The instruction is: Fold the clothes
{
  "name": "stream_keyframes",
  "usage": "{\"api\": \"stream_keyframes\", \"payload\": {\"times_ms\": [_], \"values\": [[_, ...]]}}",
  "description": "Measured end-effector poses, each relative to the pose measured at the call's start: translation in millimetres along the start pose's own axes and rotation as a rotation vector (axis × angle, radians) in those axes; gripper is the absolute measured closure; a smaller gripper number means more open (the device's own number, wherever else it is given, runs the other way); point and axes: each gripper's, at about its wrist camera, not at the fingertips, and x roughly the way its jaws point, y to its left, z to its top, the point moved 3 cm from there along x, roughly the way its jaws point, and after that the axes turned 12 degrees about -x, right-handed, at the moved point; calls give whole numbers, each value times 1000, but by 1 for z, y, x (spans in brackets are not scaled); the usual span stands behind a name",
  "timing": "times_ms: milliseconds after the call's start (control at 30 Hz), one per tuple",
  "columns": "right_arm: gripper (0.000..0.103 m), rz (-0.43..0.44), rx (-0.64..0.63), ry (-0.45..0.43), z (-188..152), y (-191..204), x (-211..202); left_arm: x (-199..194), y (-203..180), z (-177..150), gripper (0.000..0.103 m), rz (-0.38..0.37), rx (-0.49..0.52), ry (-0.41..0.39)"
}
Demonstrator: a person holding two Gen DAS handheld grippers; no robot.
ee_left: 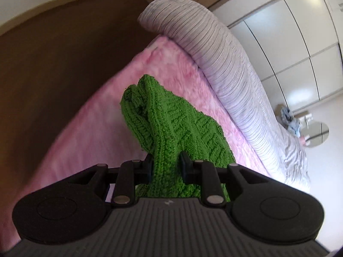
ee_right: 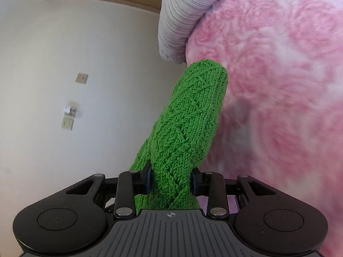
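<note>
A green knitted garment (ee_left: pixel 171 126) is held up over a pink fluffy blanket (ee_left: pixel 90 128). My left gripper (ee_left: pixel 166 167) is shut on a bunched part of it, and the knit rises ahead of the fingers. In the right wrist view my right gripper (ee_right: pixel 171 178) is shut on another part of the green garment (ee_right: pixel 188 120), which stands up as a rounded fold in front of the pink blanket (ee_right: pixel 278 85). How the two held parts join is hidden.
A grey striped duvet (ee_left: pixel 214 49) lies rolled along the blanket's far edge and also shows in the right wrist view (ee_right: pixel 182 10). A brown headboard (ee_left: pixel 64 53), white wardrobe doors (ee_left: pixel 289 42), a round mirror (ee_left: pixel 317 133) and a white wall (ee_right: pixel 85 75) surround the bed.
</note>
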Motion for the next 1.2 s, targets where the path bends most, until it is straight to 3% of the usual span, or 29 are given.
{"api": "stream_keyframes", "payload": {"times_ms": [100, 233, 333, 567, 733, 767, 833, 867, 1000, 1033, 1067, 1133, 1200], "values": [[69, -29, 33, -34, -5, -9, 29, 22, 22, 22, 84, 24, 11, 27], [56, -182, 65, 70, -21, -37, 64, 54, 67, 32, 82, 109, -39, 84], [47, -203, 46, 94, -24, -37, 65, 49, 83, 31, 81, 33, -141, 79], [43, -264, 1, 158, -40, -23, 37, 10, 90, -2, 81, 90, -142, 58], [43, -315, -69, 214, -51, -12, 42, -10, 93, -35, 80, 139, -159, 25], [49, -326, -85, 225, -53, -9, 43, -10, 89, -38, 86, 161, -127, 16], [75, -348, -118, 248, -56, -5, 46, -12, 80, -45, 90, 198, -68, 1], [78, -358, -135, 259, -58, -2, 48, -14, 77, -46, 93, 201, -54, -1], [81, -441, -260, 278, -55, 13, 50, -15, 70, -57, 92, 247, 25, 2], [79, -461, -260, 276, -61, 11, 52, -11, 71, -61, 90, 288, 70, 6], [71, -481, -261, 273, -67, 10, 54, -8, 72, -64, 90, 314, 101, 6], [67, -523, -242, 253, -72, 14, 50, -10, 69, -60, 90, 318, 89, 20], [66, -562, -239, 235, -73, 25, 44, -17, 57, -55, 90, 313, 138, 43]]}}
